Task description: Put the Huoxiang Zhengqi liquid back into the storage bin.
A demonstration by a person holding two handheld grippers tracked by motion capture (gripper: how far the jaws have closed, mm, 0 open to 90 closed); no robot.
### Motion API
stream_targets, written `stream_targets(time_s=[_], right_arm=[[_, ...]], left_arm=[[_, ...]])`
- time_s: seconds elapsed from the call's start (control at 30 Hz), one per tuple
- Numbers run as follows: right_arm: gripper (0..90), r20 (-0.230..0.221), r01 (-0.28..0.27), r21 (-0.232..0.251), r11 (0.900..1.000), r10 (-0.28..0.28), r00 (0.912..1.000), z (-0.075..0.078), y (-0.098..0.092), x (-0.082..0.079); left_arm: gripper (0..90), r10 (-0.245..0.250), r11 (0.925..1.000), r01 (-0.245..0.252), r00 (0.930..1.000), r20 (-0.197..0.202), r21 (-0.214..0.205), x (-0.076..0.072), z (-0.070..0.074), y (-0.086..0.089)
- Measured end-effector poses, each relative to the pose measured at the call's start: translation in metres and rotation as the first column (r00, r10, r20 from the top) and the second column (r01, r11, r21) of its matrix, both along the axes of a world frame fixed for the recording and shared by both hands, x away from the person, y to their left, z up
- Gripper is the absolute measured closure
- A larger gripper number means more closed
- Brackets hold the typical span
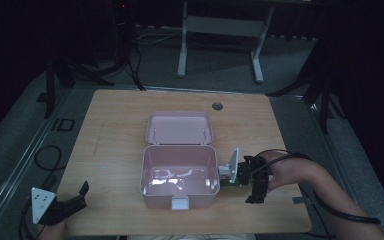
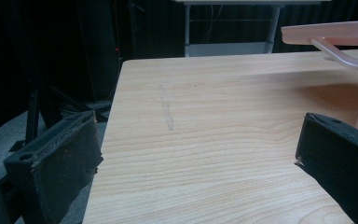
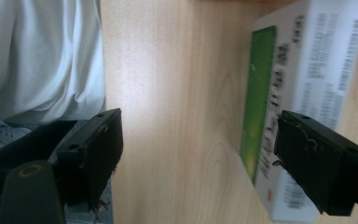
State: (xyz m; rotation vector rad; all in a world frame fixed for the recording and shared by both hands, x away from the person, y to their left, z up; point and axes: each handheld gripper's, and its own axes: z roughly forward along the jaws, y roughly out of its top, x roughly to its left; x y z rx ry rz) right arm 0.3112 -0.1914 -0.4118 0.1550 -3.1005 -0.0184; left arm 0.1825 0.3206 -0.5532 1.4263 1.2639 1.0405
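A pink plastic box (image 1: 179, 175) stands open and empty in the middle of the wooden table (image 1: 115, 130), its lid (image 1: 179, 128) folded back. Just right of the box, my right gripper (image 1: 256, 196) is held sideways over the table, jaws pointing toward the near edge. In the right gripper view it (image 3: 198, 135) is open with bare wood between the jaws. A white and green carton (image 3: 303, 60) lies flat beside its right jaw. My left gripper (image 1: 80, 197) rests open at the table's near left corner. The left gripper (image 2: 196, 135) faces bare wood, with the pink box's lid (image 2: 331, 32) at upper right.
A round cable hole (image 1: 217, 106) sits near the table's far edge. Beyond the table stands a white frame (image 1: 220, 30) on dark floor, and cables (image 1: 47, 157) loop on the floor at left. The person's white shirt (image 3: 37, 56) is close to the near edge.
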Motion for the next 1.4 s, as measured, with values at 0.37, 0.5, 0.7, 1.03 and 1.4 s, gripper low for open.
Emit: stream_targets(time_s=[0.37, 0.5, 0.7, 1.03, 1.4], right_arm=[[19.4, 0.029, 0.031, 0.015, 0.9994, -0.032, 0.9991, 0.010, -0.001, 0.029], [21.1, 0.031, 0.037, 0.015, 0.9992, -0.037, 0.9988, 0.005, 0.000, 0.038], [22.9, 0.031, 0.034, 0.008, 0.9994, -0.034, 0.9989, -0.007, 0.005, 0.045], [35.1, 0.054, 0.050, -0.017, 0.9986, -0.049, 0.9973, -0.029, 0.005, 0.059], [49.0, 0.039, 0.052, -0.047, 0.9975, -0.050, 0.9980, -0.047, 0.005, 0.064]], left_arm=[[0.1, -0.002, 1.0000, 0.002, 1.0000, 0.000, 0.001, 0.000, 0.000, -0.001], [0.1, -0.002, 1.0000, 0.002, 1.0000, -0.002, 0.004, 0.000, -0.001, -0.001], [0.1, -0.004, 1.0000, 0.004, 1.0000, -0.006, 0.007, 0.000, -0.001, -0.001], [0.1, -0.008, 0.9999, 0.008, 0.9999, -0.008, 0.011, 0.001, -0.001, -0.001], [0.1, -0.014, 0.9997, 0.014, 0.9998, -0.011, 0.019, 0.001, -0.001, -0.002]])
